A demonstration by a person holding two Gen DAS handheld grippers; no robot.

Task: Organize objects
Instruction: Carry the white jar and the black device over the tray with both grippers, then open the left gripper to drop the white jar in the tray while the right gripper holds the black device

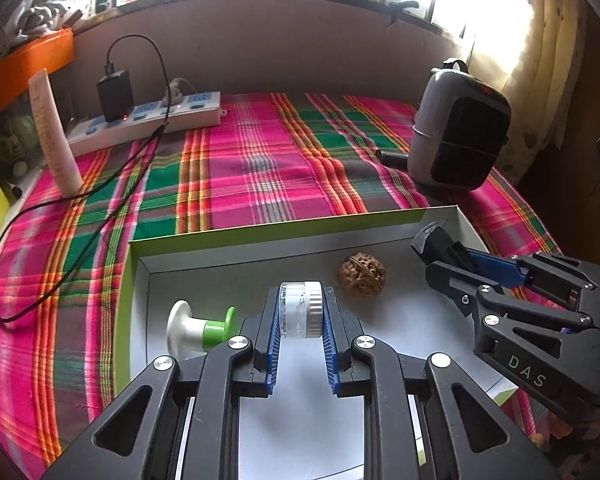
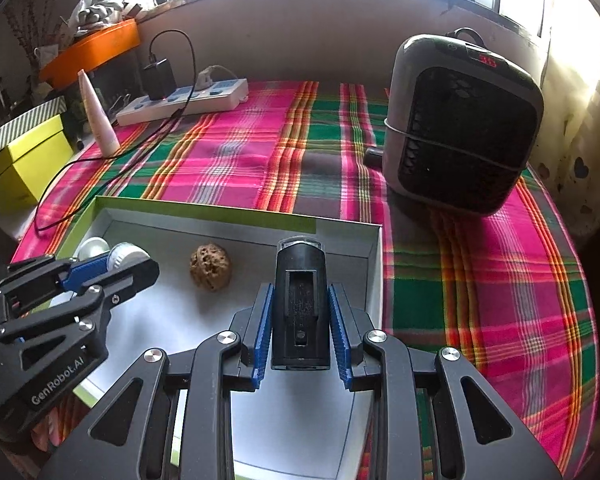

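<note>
A shallow white box (image 1: 260, 256) with a green rim lies on the plaid cloth; it also shows in the right wrist view (image 2: 374, 264). My left gripper (image 1: 300, 312) is shut on a small clear jar with a silver lid (image 1: 300, 310), held over the box. My right gripper (image 2: 300, 320) is shut on a black rectangular device (image 2: 300, 304), held over the box's right side. The device also shows in the left wrist view (image 1: 440, 246). A walnut (image 1: 362, 276) lies in the box between the grippers. A white and green hook (image 1: 198, 328) lies in the box at left.
A grey and black heater (image 2: 460, 128) stands at the back right. A white power strip (image 1: 148, 120) with a black charger and cable lies at the back left. A pink tube (image 1: 54, 132) stands upright near it. Yellow-green (image 2: 24, 164) and orange boxes sit at the left.
</note>
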